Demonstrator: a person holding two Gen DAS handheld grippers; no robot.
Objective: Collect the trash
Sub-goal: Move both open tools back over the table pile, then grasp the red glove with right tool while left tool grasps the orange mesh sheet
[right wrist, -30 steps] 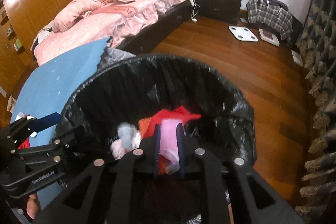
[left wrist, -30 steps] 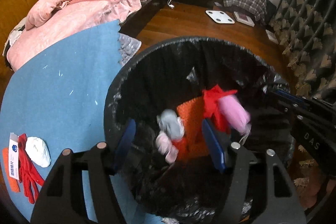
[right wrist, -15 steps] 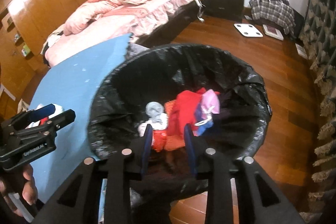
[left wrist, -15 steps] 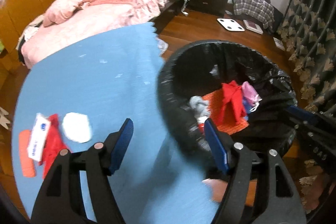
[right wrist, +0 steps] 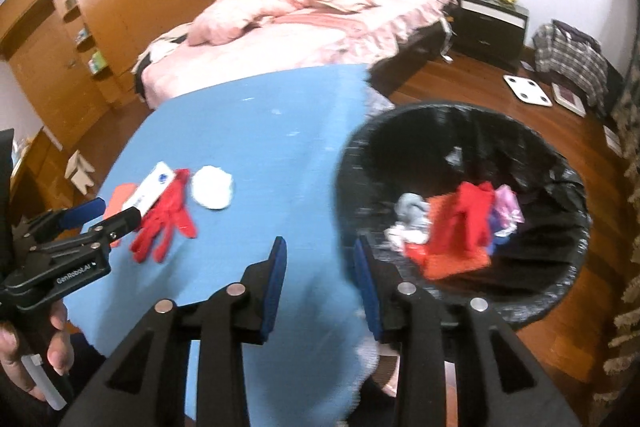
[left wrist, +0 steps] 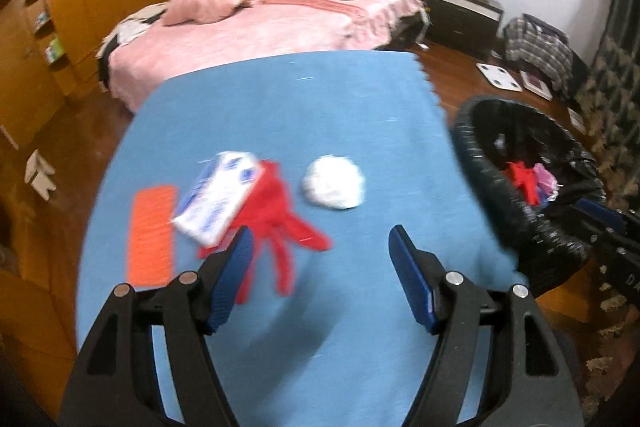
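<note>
On the blue table (left wrist: 288, 107) lie a red glove (left wrist: 280, 223), a white packet (left wrist: 218, 197) partly on top of it, an orange strip (left wrist: 151, 235) and a white crumpled wad (left wrist: 335, 182). My left gripper (left wrist: 320, 247) is open and empty just above the glove's near end. It also shows in the right wrist view (right wrist: 100, 213). My right gripper (right wrist: 320, 251) is open and empty over the table edge beside the black-lined trash bin (right wrist: 560, 279). The bin holds red, orange, pink and grey trash (right wrist: 460, 223).
A bed with pink bedding (right wrist: 312, 15) stands behind the table. A dark nightstand (right wrist: 492, 27), a white scale (right wrist: 527, 89) and a plaid bag (right wrist: 568, 55) are on the wood floor at the right. Wooden wardrobes (right wrist: 120, 7) line the left wall.
My right gripper opened and dropped the pink item into the bin. Both grippers then swung left from over the bin toward the table; the left now hovers near the red glove.
</note>
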